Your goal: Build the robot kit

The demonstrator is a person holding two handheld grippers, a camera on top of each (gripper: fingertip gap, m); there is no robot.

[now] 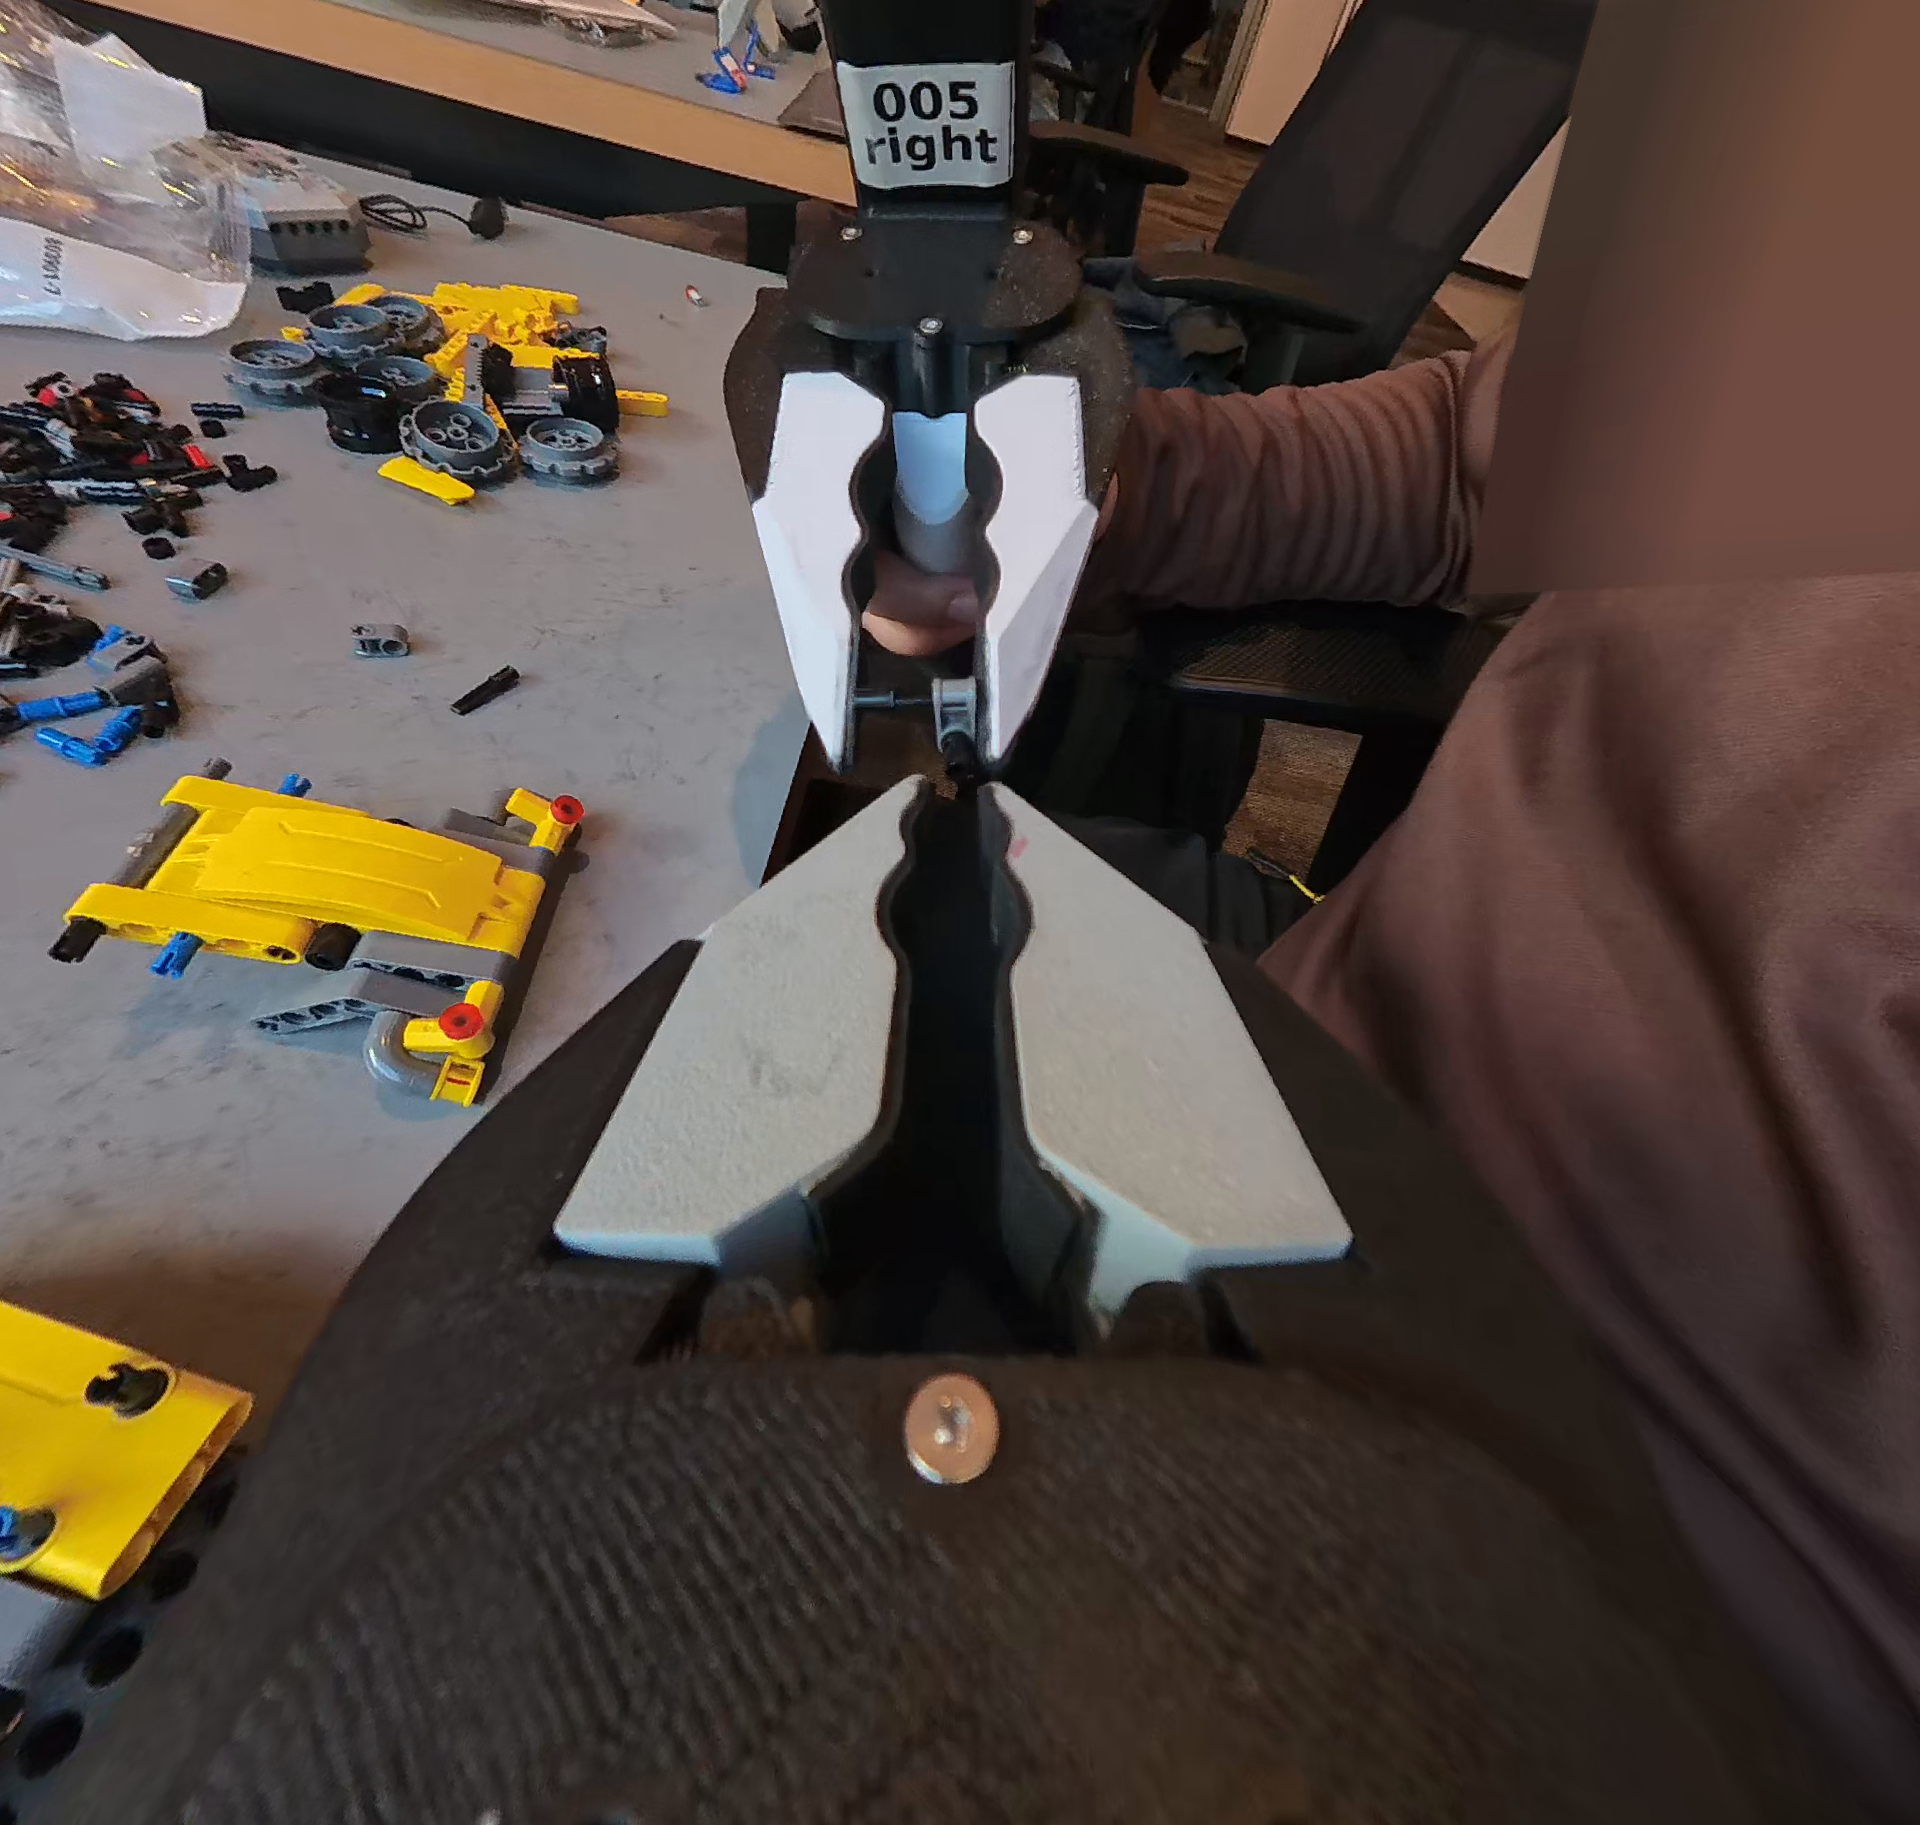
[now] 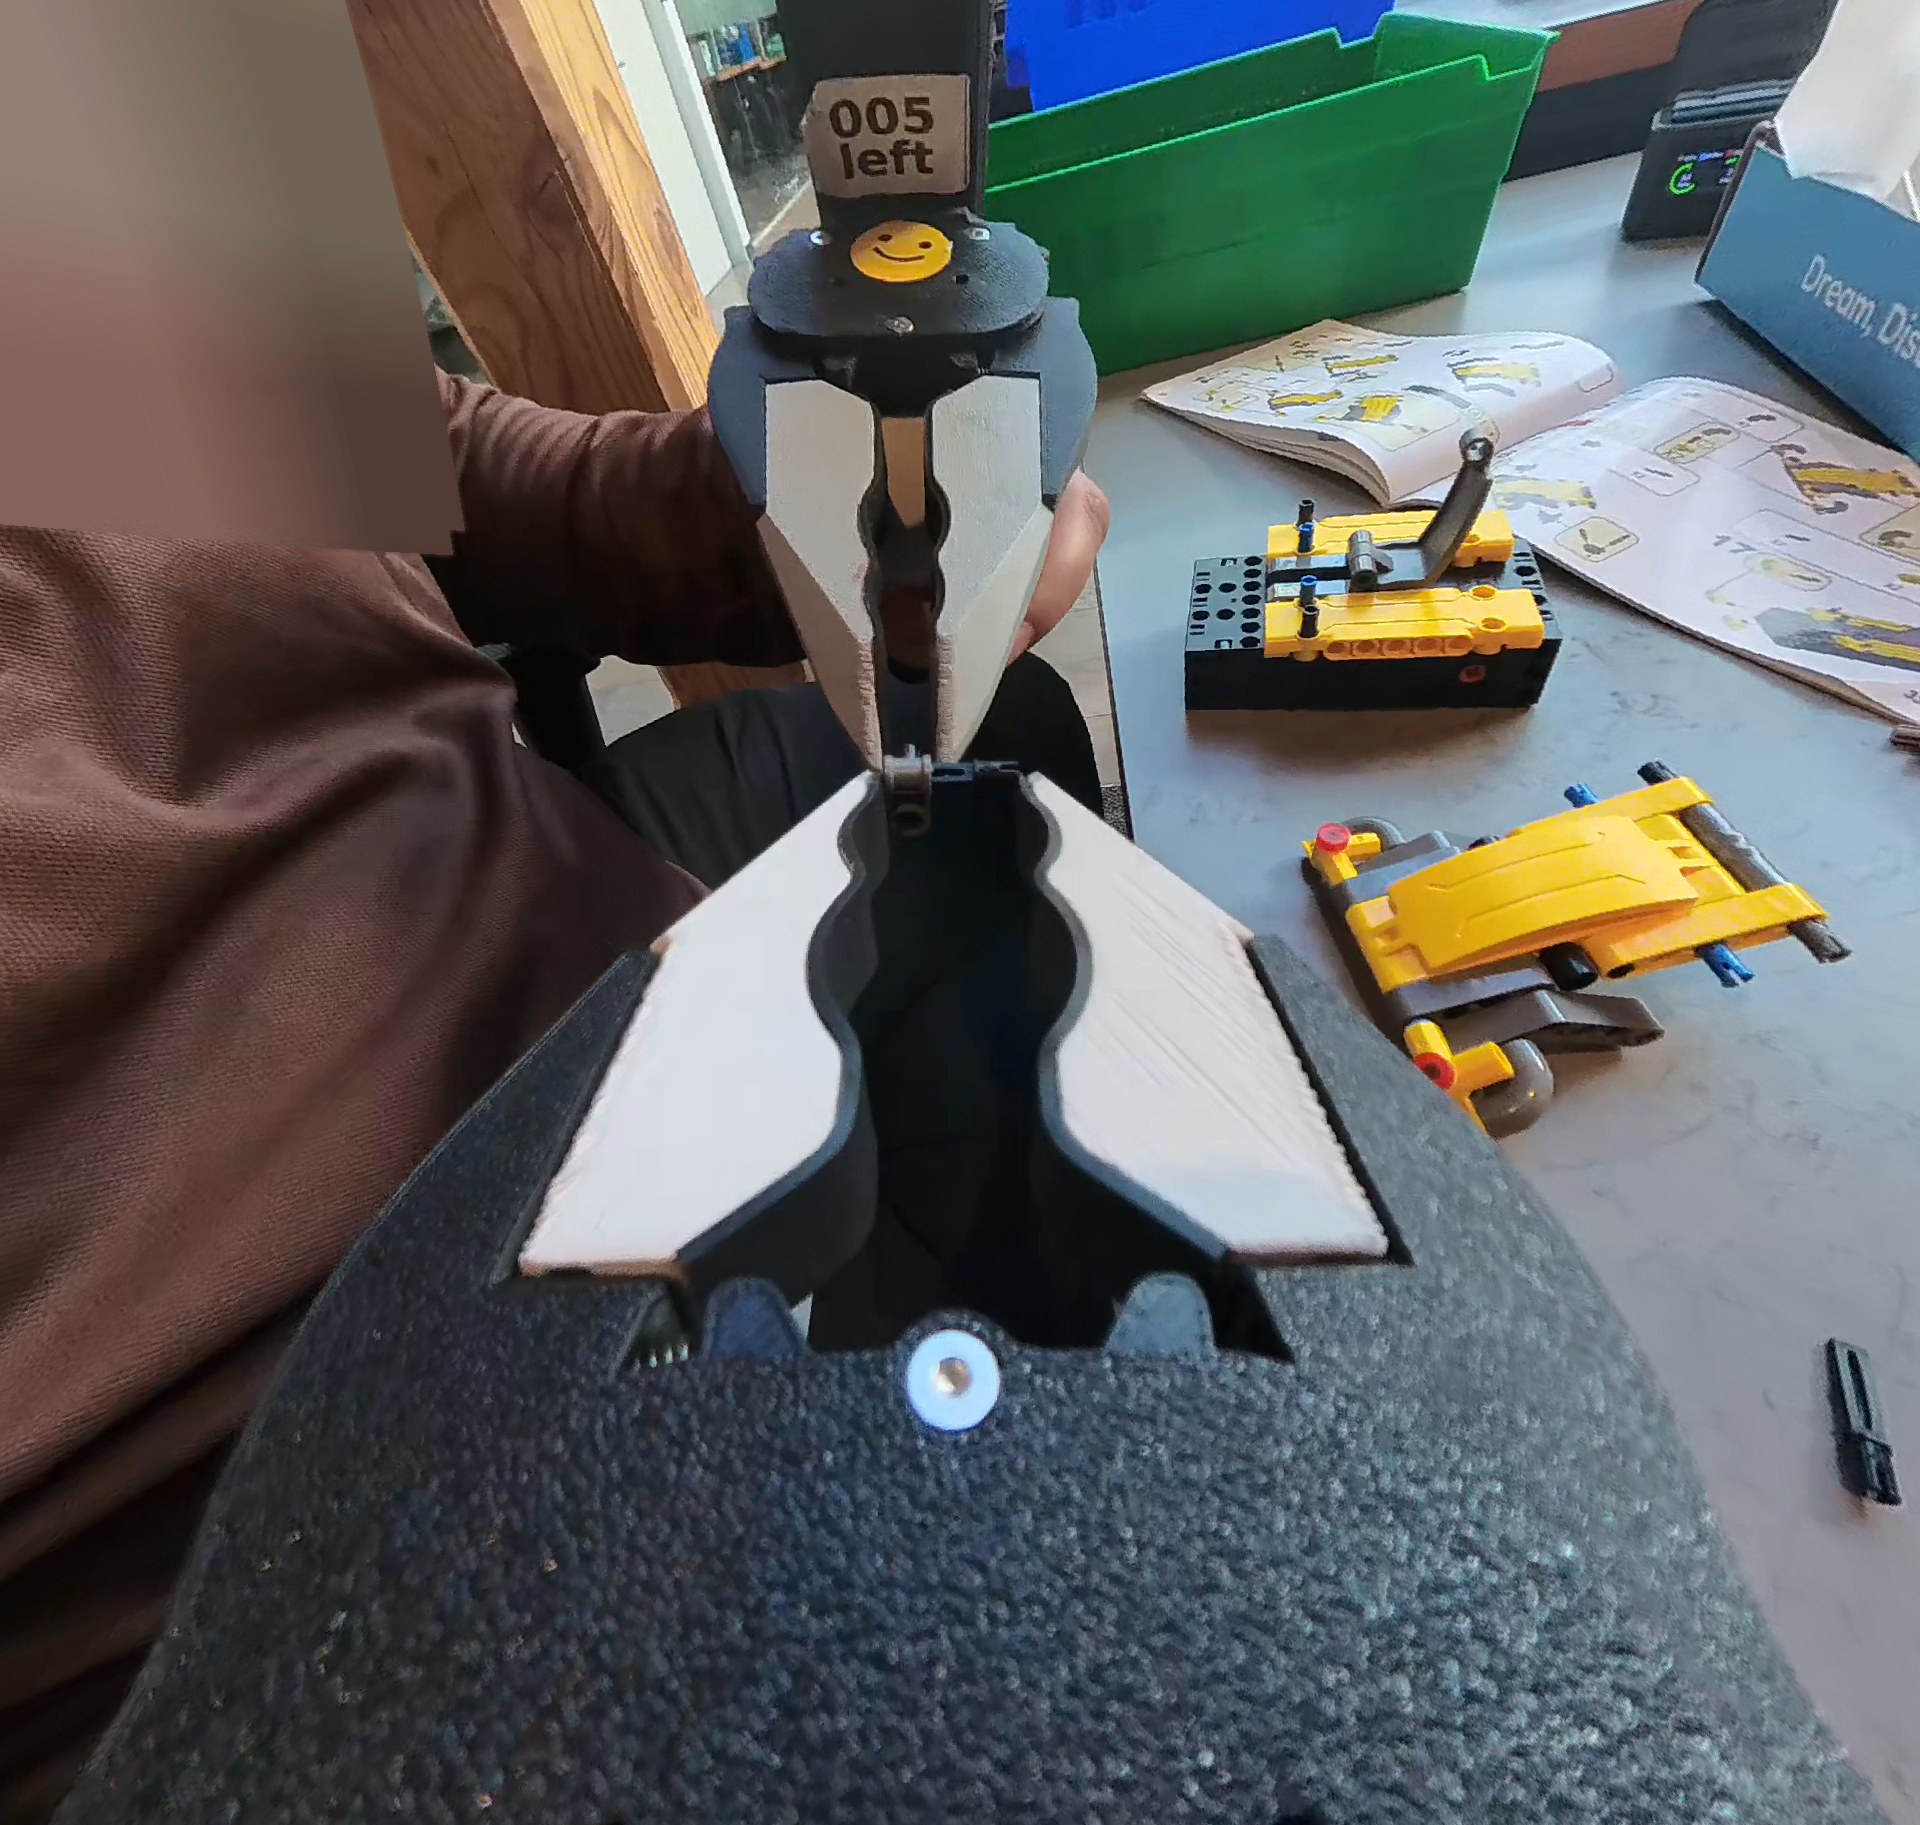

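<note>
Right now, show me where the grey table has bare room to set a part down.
Free: the grey table between the yellow assembly and the loose black pin; also the patch between the wheel pile and that assembly. Crowded: the small-parts heap at the left edge, and around the instruction booklet.

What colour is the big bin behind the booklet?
Green: the bin shows best in the right wrist view.

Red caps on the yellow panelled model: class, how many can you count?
2. One red cap sits at the yellow model's far corner, the other at its near corner; more may hide underneath.
</note>
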